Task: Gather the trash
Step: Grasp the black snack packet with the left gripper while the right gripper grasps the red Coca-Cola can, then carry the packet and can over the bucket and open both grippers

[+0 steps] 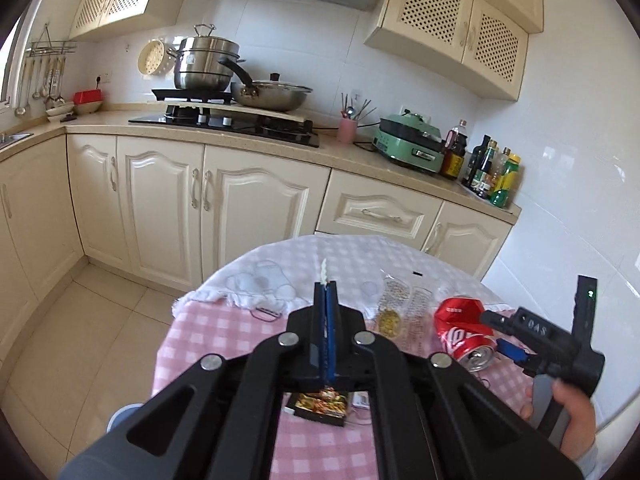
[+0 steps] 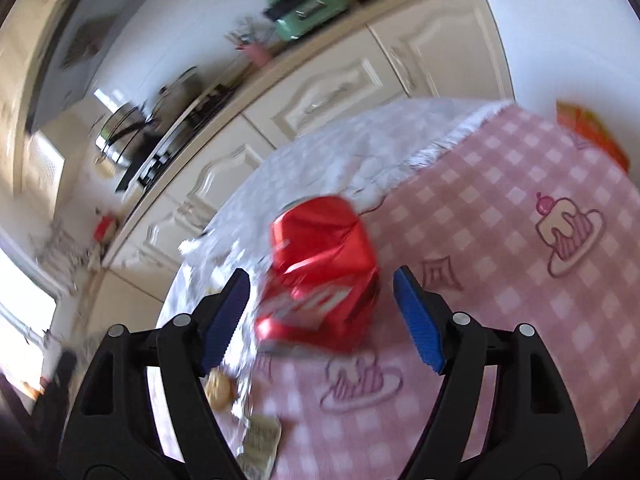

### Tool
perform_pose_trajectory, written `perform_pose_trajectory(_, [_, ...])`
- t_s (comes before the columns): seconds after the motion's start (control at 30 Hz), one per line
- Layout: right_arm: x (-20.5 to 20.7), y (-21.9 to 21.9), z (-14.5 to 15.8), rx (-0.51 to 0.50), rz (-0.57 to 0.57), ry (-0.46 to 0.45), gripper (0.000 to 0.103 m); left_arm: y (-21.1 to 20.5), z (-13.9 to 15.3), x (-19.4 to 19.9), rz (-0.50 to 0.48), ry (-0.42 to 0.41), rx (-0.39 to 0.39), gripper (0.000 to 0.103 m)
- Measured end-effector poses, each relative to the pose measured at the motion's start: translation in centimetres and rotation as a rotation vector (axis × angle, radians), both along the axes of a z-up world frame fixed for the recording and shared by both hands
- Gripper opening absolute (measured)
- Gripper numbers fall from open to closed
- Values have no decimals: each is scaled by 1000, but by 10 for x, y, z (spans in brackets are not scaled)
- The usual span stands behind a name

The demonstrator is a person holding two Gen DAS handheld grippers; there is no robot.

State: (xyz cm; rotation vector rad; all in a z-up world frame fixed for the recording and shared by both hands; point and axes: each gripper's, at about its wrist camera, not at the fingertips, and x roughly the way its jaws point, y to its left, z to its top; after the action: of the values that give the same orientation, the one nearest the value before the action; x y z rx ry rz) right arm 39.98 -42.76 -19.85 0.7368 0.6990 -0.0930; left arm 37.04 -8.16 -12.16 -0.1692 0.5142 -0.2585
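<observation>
While the left gripper [image 1: 327, 292] has its fingers pressed narrow on a thin pale scrap [image 1: 323, 272], lifted off the bench [image 1: 192, 344] likely for binning, one dark snack box [image 1: 320, 408] lies under it. Right of that, two clear wrappers [image 1: 400, 312], then one crushed red can [image 2: 320, 272] on its side. Right gripper [image 2: 322, 304] has fingers wide, flanking the can, not touching, probably lining up a grab. One orange packet [image 2: 592, 136] at far edge.

Right wrist view motion-blurred: crushed red can [image 2: 320, 276] label unreadable, orange packet [image 2: 592, 136] cut by frame edge, counter items smeared.
</observation>
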Motion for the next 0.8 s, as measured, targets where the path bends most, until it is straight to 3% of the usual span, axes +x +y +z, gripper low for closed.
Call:
perform_pose_trajectory(0.17, [24, 3, -13, 22, 65, 40, 74, 5, -8, 11, 23, 13, 27, 0])
perform_pose_trajectory(0.23, [26, 8, -12, -20, 80, 38, 73, 7, -12, 15, 26, 28, 22, 0])
perform_pose_trajectory(0.3, [28, 13, -13, -31, 113, 37, 48, 9, -15, 18, 28, 40, 15, 0])
perform_pose_trajectory(0.37, [28, 17, -12, -14, 149, 25, 42, 12, -17, 18, 28, 46, 11, 0])
perform_pose_trajectory(0.67, [-14, 76, 26, -336, 211, -60, 27, 27, -13, 1, 28, 56, -5, 0])
perform_pose_trajectory(0.8, [-38, 98, 43, -411, 217, -117, 24, 41, -8, -13, 25, 56, -37, 0])
